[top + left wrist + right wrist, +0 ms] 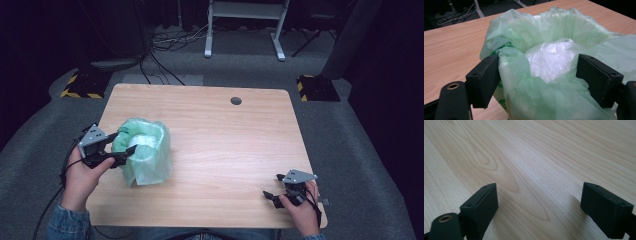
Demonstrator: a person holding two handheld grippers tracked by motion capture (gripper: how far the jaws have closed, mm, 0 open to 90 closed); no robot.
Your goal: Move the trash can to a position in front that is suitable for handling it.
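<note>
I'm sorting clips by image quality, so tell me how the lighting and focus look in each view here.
High view: table evenly lit, surroundings dark, image slightly soft. Left gripper view: green bag sharp, mild glare on the clear plastic inside, the far table soft. Right gripper view: wood grain crisp up close, with faint jaw shadows.

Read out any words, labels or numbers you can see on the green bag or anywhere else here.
No text can be read.
The green bag carries a darker green print near the left gripper, too crumpled and hidden to read.
The table bears no text.
</note>
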